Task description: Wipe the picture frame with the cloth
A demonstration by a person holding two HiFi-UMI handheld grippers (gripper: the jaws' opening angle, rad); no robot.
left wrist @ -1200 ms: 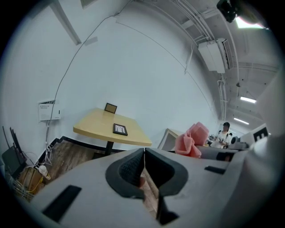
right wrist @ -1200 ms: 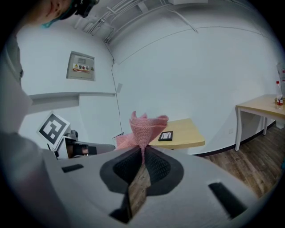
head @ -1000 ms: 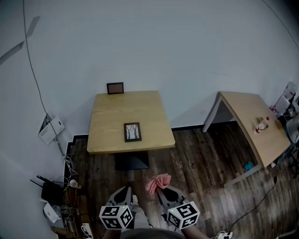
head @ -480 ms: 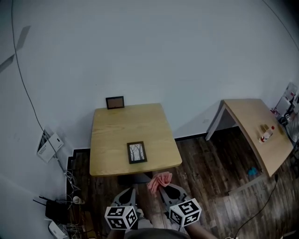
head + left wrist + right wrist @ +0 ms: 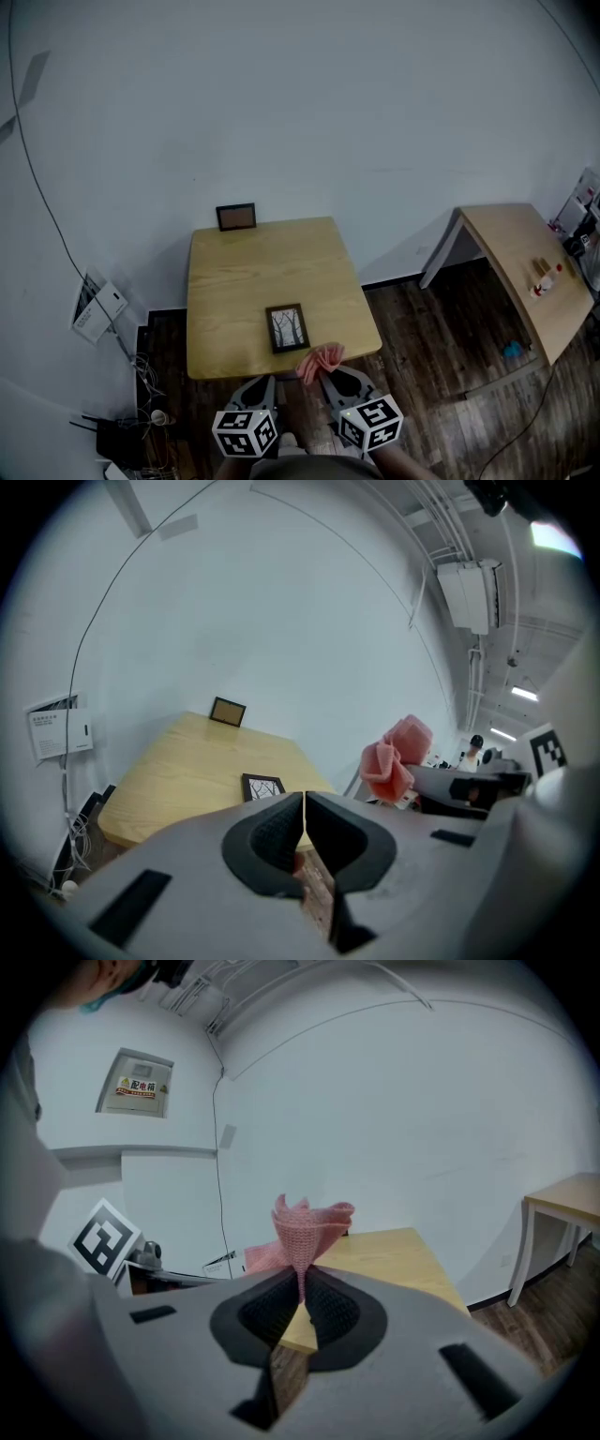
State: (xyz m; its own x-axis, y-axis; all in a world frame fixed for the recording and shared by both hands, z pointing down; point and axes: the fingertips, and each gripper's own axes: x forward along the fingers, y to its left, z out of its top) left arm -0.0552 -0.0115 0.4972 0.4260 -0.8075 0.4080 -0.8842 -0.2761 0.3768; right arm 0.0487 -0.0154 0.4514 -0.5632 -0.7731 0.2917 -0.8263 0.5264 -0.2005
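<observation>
The picture frame (image 5: 288, 328) is seen lying flat on the wooden table (image 5: 234, 281), near the table's front edge and toward its right side. A drawing of bare trees is shown in it. A second, smaller frame (image 5: 235, 217) is stood upright at the table's far edge, against the wall.

The pink cloth (image 5: 320, 360) is held up just off the table's front edge, near the flat frame but not touching it. The step in hand is judged to be the approach with the cloth; no wiping has yet been done. For the next move, the cloth would need to be carried over the table's front edge and lowered onto the frame's face. The frame may have to be steadied against sliding.

The right gripper (image 5: 326, 377) is clamped on the cloth's lower end, with the rest bunched above the jaws. The left gripper (image 5: 262, 382) is closed with nothing between its pads, just off the table's front edge.
</observation>
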